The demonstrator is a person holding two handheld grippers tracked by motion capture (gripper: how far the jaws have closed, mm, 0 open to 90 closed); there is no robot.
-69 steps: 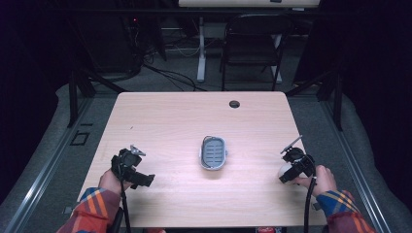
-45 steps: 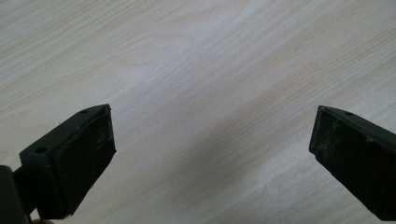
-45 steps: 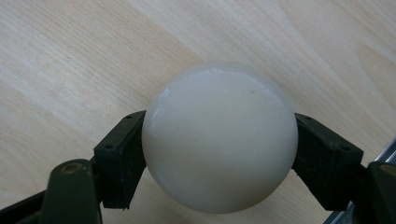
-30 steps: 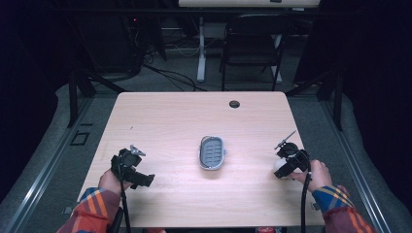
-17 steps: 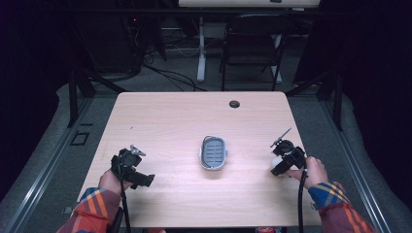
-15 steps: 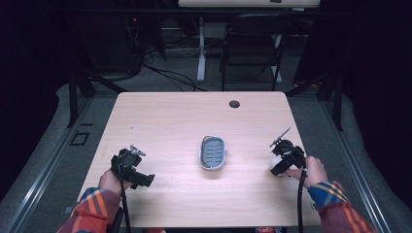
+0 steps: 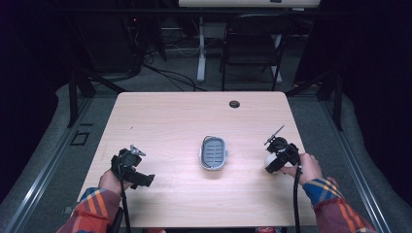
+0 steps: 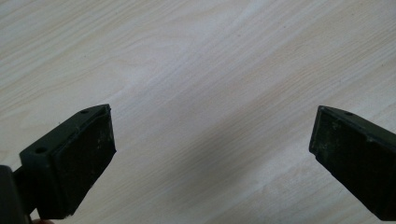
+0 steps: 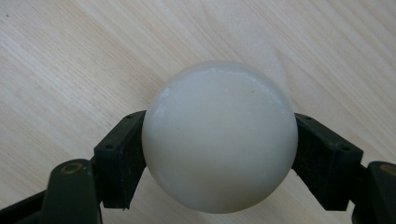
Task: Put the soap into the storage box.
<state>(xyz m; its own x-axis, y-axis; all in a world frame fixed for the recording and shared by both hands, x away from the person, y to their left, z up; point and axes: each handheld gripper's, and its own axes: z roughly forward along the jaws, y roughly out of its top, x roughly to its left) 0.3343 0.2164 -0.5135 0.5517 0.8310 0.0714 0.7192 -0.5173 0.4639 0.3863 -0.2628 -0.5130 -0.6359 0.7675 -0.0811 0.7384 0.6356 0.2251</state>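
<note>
High view: I have my left gripper (image 7: 130,167) low over the near-left part of the wooden table (image 7: 165,121), my left hand (image 7: 111,180) behind it, plaid sleeve (image 7: 92,213) coming in from the bottom edge. My right gripper (image 7: 278,154) sits near the table's right edge with a white ball (image 7: 269,159) at its tip, my right hand (image 7: 306,167) just behind it, cable trailing back toward me. Between the two grippers, nearer the right one, lies a small grey oval tray (image 7: 213,152) with a slatted floor, apart from both. Far ahead of the right gripper there is a dark round grommet (image 7: 234,104) in the tabletop. Left gripper view: left gripper (image 8: 212,154) jaws spread wide, bare light wood table (image 8: 201,70) between and ahead of them, nothing in the gap. Right gripper view: right gripper (image 9: 219,154) is pinching the white ball (image 9: 219,135), one black pad pressed on each side of it at about mid-height, the ball bulging forward past the jaw tips; wood-grain table (image 9: 70,56) beyond it. I can't tell whether the ball touches the table.
</note>
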